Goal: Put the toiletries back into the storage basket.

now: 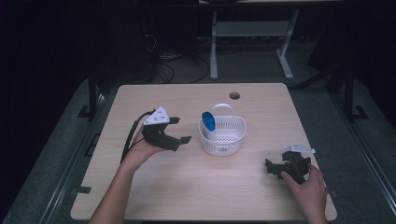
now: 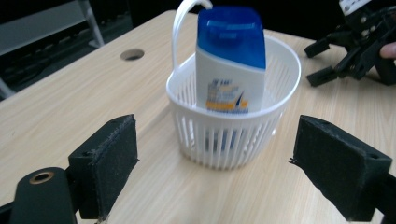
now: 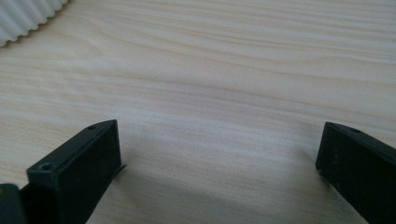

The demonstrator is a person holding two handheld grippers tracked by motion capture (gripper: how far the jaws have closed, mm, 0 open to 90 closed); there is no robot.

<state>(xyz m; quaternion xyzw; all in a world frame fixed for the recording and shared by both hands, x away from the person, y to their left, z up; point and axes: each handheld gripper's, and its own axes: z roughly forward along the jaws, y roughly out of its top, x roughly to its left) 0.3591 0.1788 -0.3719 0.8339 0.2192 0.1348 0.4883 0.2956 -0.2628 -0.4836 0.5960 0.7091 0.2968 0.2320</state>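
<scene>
A white slatted basket [image 1: 229, 137] with a hoop handle stands at the table's middle. Upright inside it, against the left wall, is a white bottle with a blue cap [image 1: 208, 121]. My left gripper [image 1: 181, 129] hovers just left of the basket, open and empty, jaws pointing at it. In the left gripper view the basket [image 2: 219, 140] and bottle [image 2: 231, 70] sit straight ahead, a little beyond the open left gripper [image 2: 217, 154]. My right gripper [image 1: 276, 161] rests low at the front right, open, over bare wood [image 3: 219, 149]. The basket's rim [image 3: 21, 18] shows at top left there.
The wooden table [image 1: 187, 196] has a round cable hole [image 1: 234, 95] near its far edge. Behind it stand a white desk frame [image 1: 214, 51] and floor cables [image 1: 163, 65]. The right gripper [image 2: 355, 51] appears far right in the left gripper view.
</scene>
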